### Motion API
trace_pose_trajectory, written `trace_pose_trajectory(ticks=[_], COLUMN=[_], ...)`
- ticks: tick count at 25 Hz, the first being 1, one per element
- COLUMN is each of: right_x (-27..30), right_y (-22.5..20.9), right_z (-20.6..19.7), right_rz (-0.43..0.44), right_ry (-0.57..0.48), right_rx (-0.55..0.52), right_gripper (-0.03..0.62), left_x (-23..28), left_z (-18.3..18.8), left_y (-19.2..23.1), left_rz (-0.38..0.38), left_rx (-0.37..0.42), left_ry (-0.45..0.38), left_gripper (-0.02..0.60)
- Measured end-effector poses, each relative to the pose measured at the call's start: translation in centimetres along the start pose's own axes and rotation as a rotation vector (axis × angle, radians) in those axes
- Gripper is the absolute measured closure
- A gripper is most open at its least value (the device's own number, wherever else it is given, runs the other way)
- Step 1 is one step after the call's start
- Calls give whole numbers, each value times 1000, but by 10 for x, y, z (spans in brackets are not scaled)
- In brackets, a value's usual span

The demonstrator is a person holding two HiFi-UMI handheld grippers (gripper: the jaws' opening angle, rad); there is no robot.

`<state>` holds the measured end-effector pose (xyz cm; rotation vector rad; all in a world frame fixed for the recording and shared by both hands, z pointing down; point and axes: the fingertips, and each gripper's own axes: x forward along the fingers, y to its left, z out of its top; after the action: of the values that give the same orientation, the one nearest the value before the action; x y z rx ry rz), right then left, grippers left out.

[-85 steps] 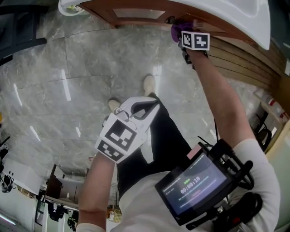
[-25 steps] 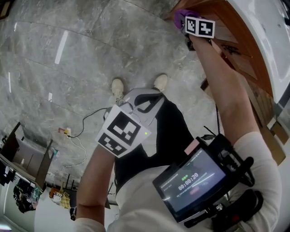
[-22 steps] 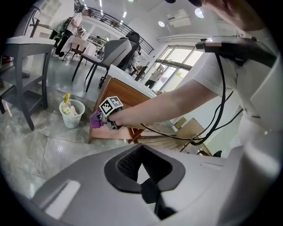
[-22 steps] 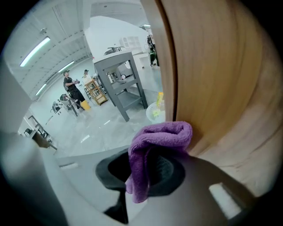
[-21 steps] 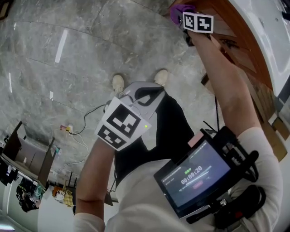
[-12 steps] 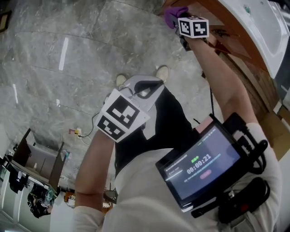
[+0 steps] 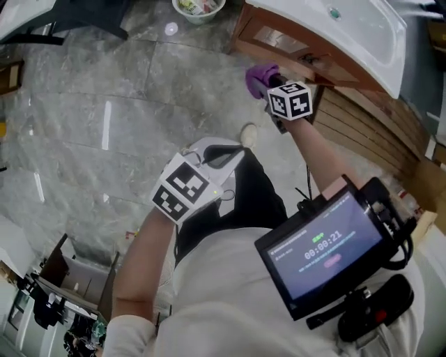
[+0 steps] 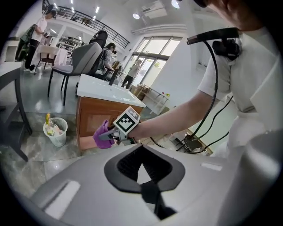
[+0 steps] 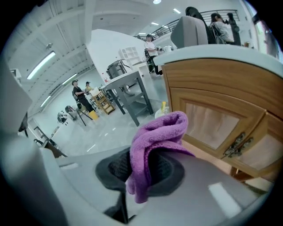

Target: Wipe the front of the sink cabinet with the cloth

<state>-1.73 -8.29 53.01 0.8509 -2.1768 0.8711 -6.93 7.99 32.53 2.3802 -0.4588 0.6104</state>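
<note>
Glossy grey marble floor (image 7: pixel 104 84) lies below the right tongs (image 7: pixel 267 82); a white wastebasket (image 7: pixel 198 5) stands beyond them, tall windows (image 8: pixel 152 62) farther off.

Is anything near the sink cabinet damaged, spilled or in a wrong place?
Nothing stands out. The sink cabinet front shows no damage or spill that I can see. The purple cloth is only bunched up and hangs loosely from the right tongs.

I read one thing only: timer on chest screen (image 7: pixel 322 245), approx. 00:00:21. Other lines on that screen too small to read.
</note>
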Motion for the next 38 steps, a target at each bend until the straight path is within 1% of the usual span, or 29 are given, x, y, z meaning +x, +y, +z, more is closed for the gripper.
trace_pose_trajectory(ticks=[3,6,12,17,21,26,29,33,38], right_x=[-33,-73,-157,-221,-265,-305,-322,-334,-342], right_y=[31,61,117,157,187,222,238,255,273], right_z=[-20,-32,-28,-25,-18,-17,-14,-21,-26], right_rz=[18,19,-10,9,-20,-38,-55,-93,-92], right_ry=[4,-4,-97,-182,-257,-321,-353,-375,-396], right_rx=[17,31,62,86,90,73,45,21,13], right_gripper=[522,522,522,522,522,522,522,522,522], left_x=[-8,-19,-47,-65,-79,-89,-92,-97,-100], left_z=[1,5,16,23,26,26,30,27,21], left_y=[-13,-30,-71,-113,-140,-168,-173,-177,-186], left_rz=[-25,-29,-96,-127,-156,-202,-211,-219,-226], left_rx=[21,87,157,176,221,233,257,277,286], left_ry=[21,52,56,57,62,64,67,66,58], left_gripper=[577,577,577,577,577,577,577,577,577])
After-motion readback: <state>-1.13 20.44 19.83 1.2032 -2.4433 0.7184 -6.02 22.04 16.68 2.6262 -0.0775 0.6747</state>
